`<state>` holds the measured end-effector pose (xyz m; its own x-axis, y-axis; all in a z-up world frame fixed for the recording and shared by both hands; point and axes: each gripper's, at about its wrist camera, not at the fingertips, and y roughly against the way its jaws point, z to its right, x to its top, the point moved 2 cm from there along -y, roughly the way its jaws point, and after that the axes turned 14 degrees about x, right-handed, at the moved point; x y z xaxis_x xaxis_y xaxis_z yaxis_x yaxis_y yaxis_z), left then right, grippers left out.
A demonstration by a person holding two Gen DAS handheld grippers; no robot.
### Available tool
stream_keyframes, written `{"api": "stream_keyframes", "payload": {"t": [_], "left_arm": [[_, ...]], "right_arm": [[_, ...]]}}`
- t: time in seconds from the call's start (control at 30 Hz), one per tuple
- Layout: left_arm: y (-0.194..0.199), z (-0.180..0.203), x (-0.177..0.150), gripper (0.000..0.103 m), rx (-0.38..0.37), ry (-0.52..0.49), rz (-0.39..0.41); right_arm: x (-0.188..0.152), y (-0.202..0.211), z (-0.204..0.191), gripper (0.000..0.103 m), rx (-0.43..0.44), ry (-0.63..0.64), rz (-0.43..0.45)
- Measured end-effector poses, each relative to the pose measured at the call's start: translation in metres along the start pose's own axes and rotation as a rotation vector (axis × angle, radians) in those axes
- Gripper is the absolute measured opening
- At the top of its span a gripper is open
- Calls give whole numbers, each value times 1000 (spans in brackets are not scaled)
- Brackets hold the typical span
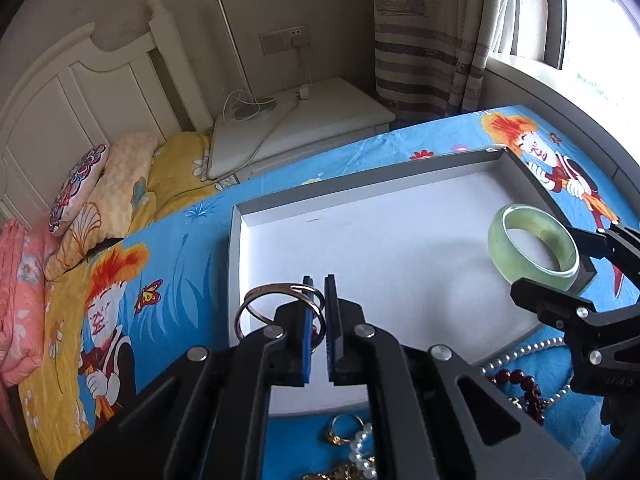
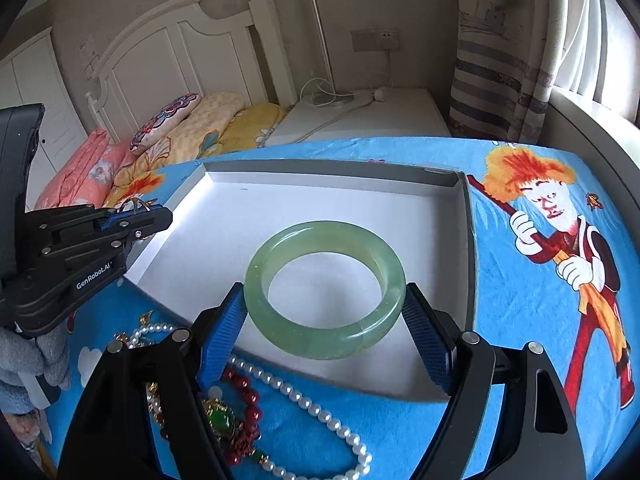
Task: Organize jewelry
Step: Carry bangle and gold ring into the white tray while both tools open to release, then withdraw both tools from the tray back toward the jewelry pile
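My left gripper [image 1: 318, 296] is shut on thin silver bangles [image 1: 256, 300], held above the left part of the grey-rimmed white tray [image 1: 360, 184]; it also shows in the right wrist view [image 2: 156, 212]. My right gripper [image 2: 324, 308] is shut on a pale green jade bangle [image 2: 324, 288], held over the tray's [image 2: 320, 168] near right part; the bangle also shows in the left wrist view [image 1: 532, 248]. A pearl necklace [image 2: 312, 404], red bead bracelet [image 2: 248, 396], green pendant [image 2: 222, 420] and gold ring [image 1: 344, 428] lie on the blue cloth in front of the tray.
The tray sits on a blue cartoon-print cloth [image 2: 532, 320] covering a table. Behind it are a bed with pillows [image 2: 180, 128], a white nightstand [image 2: 360, 120] with a lamp and cable, a striped curtain [image 2: 492, 60] and a window.
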<state>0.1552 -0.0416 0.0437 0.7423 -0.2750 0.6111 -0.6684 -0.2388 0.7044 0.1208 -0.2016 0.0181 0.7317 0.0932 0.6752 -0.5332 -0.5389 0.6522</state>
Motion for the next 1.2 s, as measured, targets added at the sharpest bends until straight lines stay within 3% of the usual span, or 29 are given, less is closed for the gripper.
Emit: {"api": "stream_keyframes", "payload": {"t": [0.13,0.2,0.23,0.27,0.3,0.37,0.5,0.63,1.03,1.2], "left_arm": [[-20,4,2,5,27,-32,-17],[-28,5,0,10,27,-35,-28],[-31,5,-1,19,31,-39,-35],[-35,5,-4,37,24,-40,-50],[-37,4,-8,61,13,-34,-57],[-37,3,-15,71,36,-24,-34],[-37,-4,-27,70,27,-1,-48],[-24,-3,-44,70,31,-23,-28],[29,0,-104,70,13,58,-12],[55,4,-131,70,0,88,32]], "right_arm": [[6,-15,2,78,-29,-30,-6],[6,-24,3,79,-67,-45,-21],[6,-28,3,79,-83,-56,-19],[6,-28,3,82,-107,-66,-10],[5,-28,1,92,-134,-75,-2],[3,-29,-9,93,-161,-85,11],[-6,-38,-20,94,-220,-65,-41],[-17,-39,-16,96,-185,-68,-73],[-60,-14,-46,96,-132,1,-102],[-82,4,-55,97,-110,19,-102]]}}
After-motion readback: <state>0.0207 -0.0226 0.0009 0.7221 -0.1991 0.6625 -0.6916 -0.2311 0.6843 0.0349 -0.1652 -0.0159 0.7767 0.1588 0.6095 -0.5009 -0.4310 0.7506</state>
